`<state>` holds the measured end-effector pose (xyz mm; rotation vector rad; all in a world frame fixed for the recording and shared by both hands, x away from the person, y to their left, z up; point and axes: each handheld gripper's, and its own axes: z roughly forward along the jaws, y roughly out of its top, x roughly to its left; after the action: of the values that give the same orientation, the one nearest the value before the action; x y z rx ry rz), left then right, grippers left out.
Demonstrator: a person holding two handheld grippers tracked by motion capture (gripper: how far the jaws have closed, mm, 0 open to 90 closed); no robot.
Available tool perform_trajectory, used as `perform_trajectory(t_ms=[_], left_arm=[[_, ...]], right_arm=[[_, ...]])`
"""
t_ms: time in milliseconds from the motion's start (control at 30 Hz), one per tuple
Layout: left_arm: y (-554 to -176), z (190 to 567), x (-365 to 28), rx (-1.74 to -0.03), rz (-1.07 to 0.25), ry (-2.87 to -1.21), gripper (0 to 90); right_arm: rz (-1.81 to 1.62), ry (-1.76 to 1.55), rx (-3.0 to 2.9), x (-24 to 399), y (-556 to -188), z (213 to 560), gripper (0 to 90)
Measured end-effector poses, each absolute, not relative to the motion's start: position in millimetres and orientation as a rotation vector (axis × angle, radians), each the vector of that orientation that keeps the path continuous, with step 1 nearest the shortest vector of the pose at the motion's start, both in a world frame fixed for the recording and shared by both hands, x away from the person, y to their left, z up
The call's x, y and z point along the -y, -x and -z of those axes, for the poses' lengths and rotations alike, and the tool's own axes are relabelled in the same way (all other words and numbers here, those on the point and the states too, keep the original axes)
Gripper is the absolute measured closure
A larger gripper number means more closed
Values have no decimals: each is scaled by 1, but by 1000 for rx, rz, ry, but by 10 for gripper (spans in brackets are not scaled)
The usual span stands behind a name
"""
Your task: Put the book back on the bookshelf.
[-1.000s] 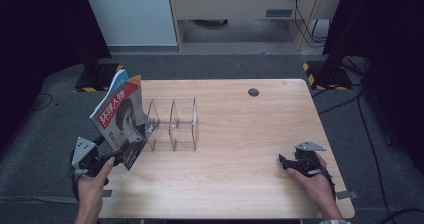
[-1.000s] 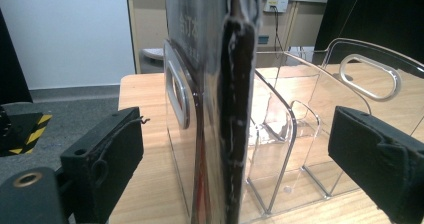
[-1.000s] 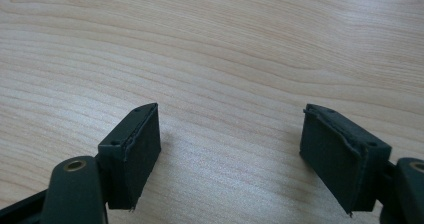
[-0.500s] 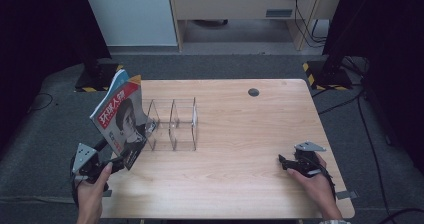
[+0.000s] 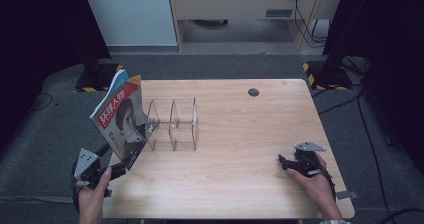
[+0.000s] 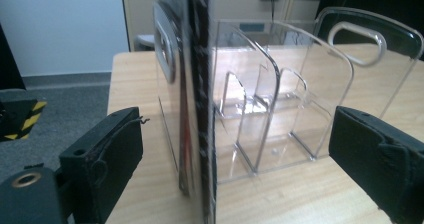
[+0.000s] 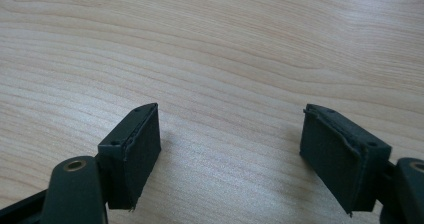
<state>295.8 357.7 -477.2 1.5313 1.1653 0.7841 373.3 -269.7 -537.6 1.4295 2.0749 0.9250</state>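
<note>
Magazine (image 5: pixel 119 118) standing tilted at the rack's (image 5: pixel 172 125) nine o'clock end, top leaning away from the rack toward ten o'clock, lower edge near the table's (image 5: pixel 240 184) left rim. Seen edge-on in the left gripper view, spine (image 6: pixel 204 109) upright between the jaws, pressed against the rack's first clear divider (image 6: pixel 260 84). Whether seated in a slot or merely propped outside the end wall: cannot tell.

Left gripper (image 5: pixel 112 166) at the table's seven o'clock corner, jaws spread wide on either side of the magazine, neither pad touching it. Nothing held. Right gripper (image 5: pixel 290 163) at four o'clock, low over bare wood, jaws likewise spread, empty, well apart from everything.

Risks, as a judgement: magazine unsupported by any grip and leaning outward, so likely to topple toward nine o'clock and slide off the table edge, which lies close. A soft, thin magazine also apt to sag or curl once its weight shifts, pulling its foot out from the divider. Rack looks light and clear; a nudge from the left jaws on the way past could skid it toward three o'clock and take away the only prop. Closing on the spine off-centre could twist the pages rather than straighten them.
</note>
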Motion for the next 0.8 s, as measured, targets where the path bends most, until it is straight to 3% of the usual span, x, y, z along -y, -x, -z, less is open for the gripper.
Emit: perform_trajectory(t_ms=[800], left_arm=[[-269, 492, -355, -1163, -742, -1597, 75]], right_arm=[[-926, -1427, -2077, 269, -373, 538, 243]])
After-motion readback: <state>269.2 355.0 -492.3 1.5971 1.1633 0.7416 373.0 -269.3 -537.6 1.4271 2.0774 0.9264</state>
